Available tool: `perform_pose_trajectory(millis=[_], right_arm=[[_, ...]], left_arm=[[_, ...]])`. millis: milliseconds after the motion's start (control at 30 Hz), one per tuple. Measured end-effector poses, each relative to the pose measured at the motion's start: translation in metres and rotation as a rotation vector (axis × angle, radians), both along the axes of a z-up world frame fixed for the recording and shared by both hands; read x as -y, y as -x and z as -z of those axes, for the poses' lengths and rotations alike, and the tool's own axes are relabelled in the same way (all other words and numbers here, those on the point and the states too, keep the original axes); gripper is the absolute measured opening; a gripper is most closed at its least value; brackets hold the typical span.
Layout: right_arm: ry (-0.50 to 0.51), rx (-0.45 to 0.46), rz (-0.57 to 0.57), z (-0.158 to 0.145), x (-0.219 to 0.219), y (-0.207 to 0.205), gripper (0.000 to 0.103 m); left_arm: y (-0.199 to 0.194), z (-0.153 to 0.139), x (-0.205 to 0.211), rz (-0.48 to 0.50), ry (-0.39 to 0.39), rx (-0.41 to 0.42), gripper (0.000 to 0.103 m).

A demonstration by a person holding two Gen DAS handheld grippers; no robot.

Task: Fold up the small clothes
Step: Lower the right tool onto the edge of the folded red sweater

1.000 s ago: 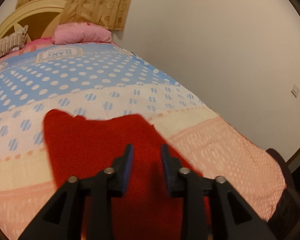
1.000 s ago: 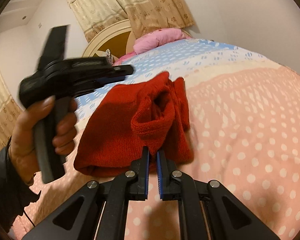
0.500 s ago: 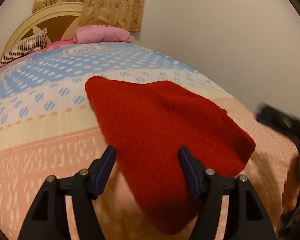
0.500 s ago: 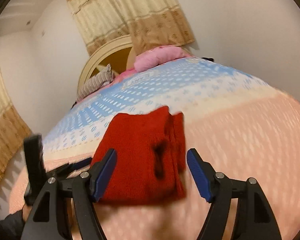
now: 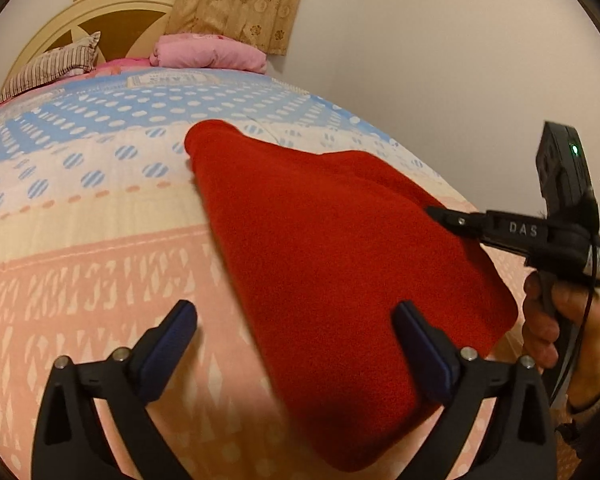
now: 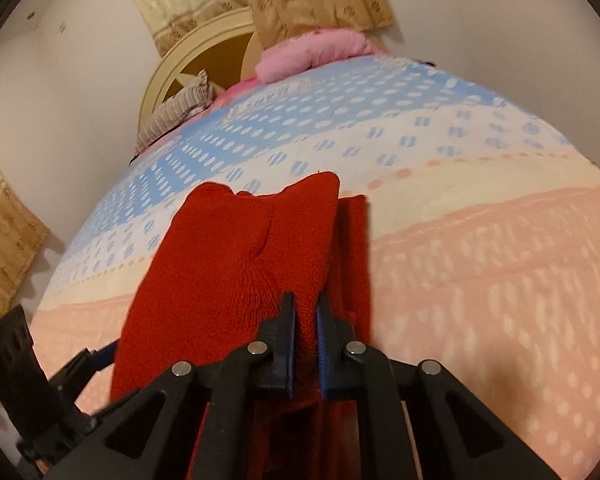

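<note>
We see the red knitted garment lying on the dotted pink-and-blue bed cover, its long axis running toward the headboard. Our right gripper pinches its near edge; our left gripper, jaws just opened wide, straddles it.

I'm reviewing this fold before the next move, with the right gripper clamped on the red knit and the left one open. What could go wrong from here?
1. The right gripper pinches only a small bunch at the near edge of the red knit garment, so a pull may stretch or slip.
2. The left gripper, whose jaws have just been opening, holds nothing; the stacked layers could drag across the bedspread and unfold.
</note>
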State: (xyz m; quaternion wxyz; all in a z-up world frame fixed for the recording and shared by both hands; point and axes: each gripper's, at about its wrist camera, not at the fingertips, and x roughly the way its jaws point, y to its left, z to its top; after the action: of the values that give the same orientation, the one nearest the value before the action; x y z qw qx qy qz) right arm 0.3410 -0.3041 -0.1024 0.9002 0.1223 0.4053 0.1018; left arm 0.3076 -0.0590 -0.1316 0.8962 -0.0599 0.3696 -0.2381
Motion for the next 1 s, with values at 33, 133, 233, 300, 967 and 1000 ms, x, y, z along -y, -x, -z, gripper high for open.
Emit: perform_pose_trajectory(millis=[33, 133, 233, 300, 967, 1000], right_arm=[[-0.006, -0.003, 0.01, 0.005, 0.003, 0.001, 0.008], [0.001, -0.027, 0.03, 0.016, 0.007, -0.007, 0.008], [-0.02, -0.048, 0.051, 0.015, 0.008, -0.012, 0.011], [0.032, -0.041, 0.062, 0.006, 0.003, -0.009, 0.021], [0.135, -0.055, -0.18, 0.013, -0.074, -0.023, 0.037], [0.101, -0.059, -0.174, 0.013, -0.069, -0.023, 0.036]], left_arm=[[0.001, 0.0, 0.002, 0.001, -0.009, 0.003, 0.102], [0.003, 0.001, 0.007, 0.003, -0.043, 0.004, 0.103], [0.001, 0.005, 0.006, 0.0, -0.043, -0.031, 0.103], [0.0, 0.006, 0.004, -0.001, -0.03, -0.044, 0.103], [-0.002, 0.009, 0.005, 0.0, -0.028, -0.067, 0.103], [-0.003, 0.009, 0.004, 0.001, -0.024, -0.07, 0.103]])
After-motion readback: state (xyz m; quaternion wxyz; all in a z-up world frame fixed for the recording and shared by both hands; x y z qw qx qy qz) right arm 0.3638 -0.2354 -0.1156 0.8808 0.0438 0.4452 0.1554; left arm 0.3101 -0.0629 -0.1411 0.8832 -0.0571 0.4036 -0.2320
